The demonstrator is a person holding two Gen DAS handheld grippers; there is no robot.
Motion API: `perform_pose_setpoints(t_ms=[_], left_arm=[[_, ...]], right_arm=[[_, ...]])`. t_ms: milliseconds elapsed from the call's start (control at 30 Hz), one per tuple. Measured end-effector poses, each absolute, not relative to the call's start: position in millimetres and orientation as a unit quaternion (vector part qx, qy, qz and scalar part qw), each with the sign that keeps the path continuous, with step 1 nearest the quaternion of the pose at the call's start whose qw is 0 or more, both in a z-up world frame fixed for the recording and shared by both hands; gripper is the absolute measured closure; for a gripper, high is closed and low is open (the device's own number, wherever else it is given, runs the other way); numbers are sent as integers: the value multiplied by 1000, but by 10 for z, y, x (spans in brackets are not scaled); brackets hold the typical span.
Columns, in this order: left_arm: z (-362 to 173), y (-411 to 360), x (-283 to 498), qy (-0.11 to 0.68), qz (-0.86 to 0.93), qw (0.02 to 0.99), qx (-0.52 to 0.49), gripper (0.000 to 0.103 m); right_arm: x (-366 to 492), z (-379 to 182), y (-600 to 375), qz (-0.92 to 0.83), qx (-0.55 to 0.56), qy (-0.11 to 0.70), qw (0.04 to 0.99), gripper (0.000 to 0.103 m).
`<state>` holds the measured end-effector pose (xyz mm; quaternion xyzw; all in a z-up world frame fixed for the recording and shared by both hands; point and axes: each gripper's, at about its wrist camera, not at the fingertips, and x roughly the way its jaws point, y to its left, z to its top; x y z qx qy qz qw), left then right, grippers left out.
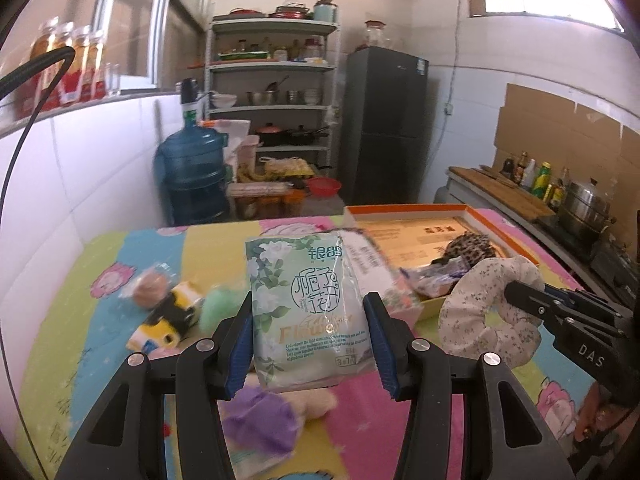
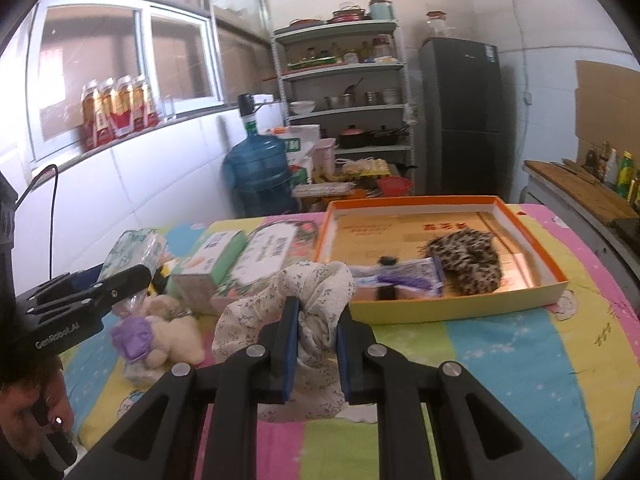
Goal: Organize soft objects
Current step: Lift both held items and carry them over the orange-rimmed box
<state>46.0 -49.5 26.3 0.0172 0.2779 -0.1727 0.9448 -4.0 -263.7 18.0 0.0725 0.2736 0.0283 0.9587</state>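
On bright patchwork tablecloth (image 2: 500,344): left gripper (image 1: 310,344) clamped on tissue pack (image 1: 308,308), held above cloth; right gripper (image 2: 318,350) clamped on floral scrunchie (image 2: 296,312), lifted near tray's front edge. Below: plush toy (image 2: 168,344) with purple bow. Mid-table: orange tray (image 2: 532,236) holding leopard scrunchie (image 2: 464,260), purple packet (image 2: 404,276). Beyond: blue water jug (image 2: 258,172), metal shelf (image 2: 344,68) with pots, dark fridge (image 2: 460,116). Right: counter (image 1: 504,192) with bottles.

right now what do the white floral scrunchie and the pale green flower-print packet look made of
White floral scrunchie: soft matte woven fabric, gathered into folds between the right gripper pads. Pale green flower-print packet: thin glossy plastic film, probably; it shines and crinkles in the left gripper.
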Motion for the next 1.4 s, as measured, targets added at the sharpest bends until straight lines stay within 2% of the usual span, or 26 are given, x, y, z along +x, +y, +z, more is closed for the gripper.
perform_pose_setpoints(t_ms=[667, 1400], left_arm=[[449, -1394, 981, 273, -237, 932, 28, 50], [379, -2535, 1958, 328, -260, 907, 41, 50]], right_arm=[[245, 384, -3449, -44, 93, 245, 964, 86], [1163, 283, -4182, -64, 123, 269, 953, 86]])
